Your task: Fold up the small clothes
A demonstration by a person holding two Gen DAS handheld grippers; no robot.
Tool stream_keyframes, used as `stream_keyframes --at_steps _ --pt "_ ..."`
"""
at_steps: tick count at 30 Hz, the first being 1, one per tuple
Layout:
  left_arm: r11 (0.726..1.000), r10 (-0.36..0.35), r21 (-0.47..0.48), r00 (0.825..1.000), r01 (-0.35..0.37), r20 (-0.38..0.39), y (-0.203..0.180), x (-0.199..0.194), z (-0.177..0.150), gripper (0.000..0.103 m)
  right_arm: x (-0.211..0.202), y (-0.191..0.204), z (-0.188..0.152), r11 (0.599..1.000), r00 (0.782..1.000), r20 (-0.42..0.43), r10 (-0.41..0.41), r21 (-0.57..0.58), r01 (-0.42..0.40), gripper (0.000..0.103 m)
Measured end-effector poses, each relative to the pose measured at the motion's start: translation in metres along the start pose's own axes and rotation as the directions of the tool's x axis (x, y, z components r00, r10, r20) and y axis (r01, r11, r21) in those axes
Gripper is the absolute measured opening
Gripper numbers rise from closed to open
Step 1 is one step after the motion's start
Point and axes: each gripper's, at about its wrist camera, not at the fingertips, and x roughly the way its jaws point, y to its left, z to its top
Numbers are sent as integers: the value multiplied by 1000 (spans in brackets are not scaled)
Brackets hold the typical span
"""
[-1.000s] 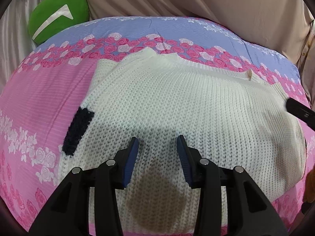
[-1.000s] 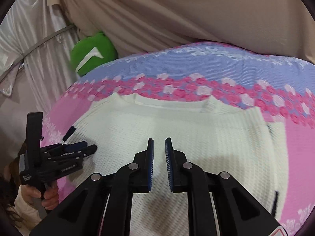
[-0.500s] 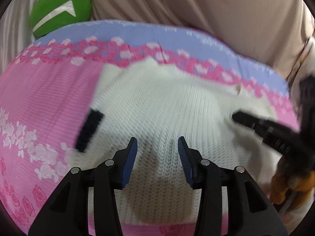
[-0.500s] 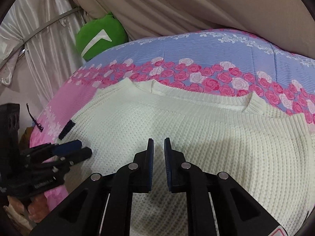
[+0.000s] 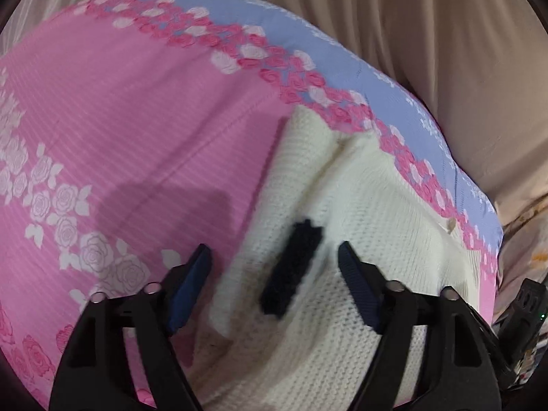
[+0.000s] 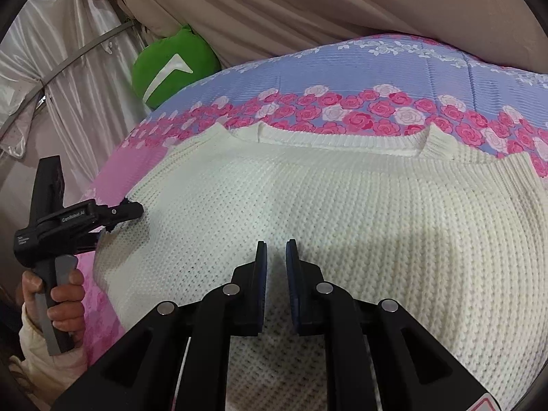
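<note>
From our left wrist, the left gripper [image 5: 274, 263], jaws just widening and released, straddles the cream knitted sweater's [image 5: 359, 239] navy cuff [image 5: 291, 270] on the pink rose-print bedspread [image 5: 137, 120]. From our right wrist, the right gripper [image 6: 275, 257] hovers nearly closed, empty, over the sweater; beige curtains [image 6: 308, 7] and a green cushion [image 6: 174, 65] sit behind.

A green cushion [image 6: 174, 66] rests against beige drapes [image 6: 308, 10] behind the pink-and-blue rose-print bedspread [image 5: 120, 130].

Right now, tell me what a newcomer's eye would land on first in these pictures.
A cream chunky-knit sweater lies spread across a pink and lilac rose-patterned bedspread, filling most of both views. At its left edge a dark navy knitted cuff sits between the left gripper's open jaws, which have just been opening. A bright green plush cushion lies at the bed's far left corner.
</note>
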Motion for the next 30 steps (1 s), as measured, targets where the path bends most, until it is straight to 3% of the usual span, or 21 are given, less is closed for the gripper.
stream_keyframes --at_steps 1,2,4,10,16,21,23,26,27,30 --pt "1000 1 7 1000 -1 -3 -6 -1 0 50 -5 -2 -3 1000 1000 6 6 9 -6 15" --pt "1000 17 18 1000 -17 4 -11 -2 1 29 -10 -3 -6 1000 1000 12 9 16 -9 16" --pt "998 34 55 999 -35 22 -22 -9 3 21 -21 -8 -11 1000 1000 26 9 27 -9 17" --pt "976 -47 218 993 24 104 -95 -50 2 20 -63 -30 -34 996 995 88 -44 77 37 30" --pt "888 -157 448 984 102 88 -199 -56 -24 19 -102 -61 -56 984 985 143 -94 163 70 30" --pt "780 -193 601 981 175 -36 -278 -22 -73 14 -134 -89 -74 964 972 180 -150 246 104 30" --pt "750 -171 628 978 207 -119 -300 8 -96 0 -145 -102 -82 953 968 187 -166 284 108 30" --pt "744 -98 618 956 254 -276 -312 56 -128 0 -158 -116 -91 939 965 196 -177 327 106 33" --pt "744 -75 620 952 251 -297 -311 64 -138 0 -161 -119 -94 936 962 199 -187 335 112 33" --pt "707 -101 664 964 242 -244 -308 42 -149 1 -172 -125 -94 932 957 216 -194 343 112 33"
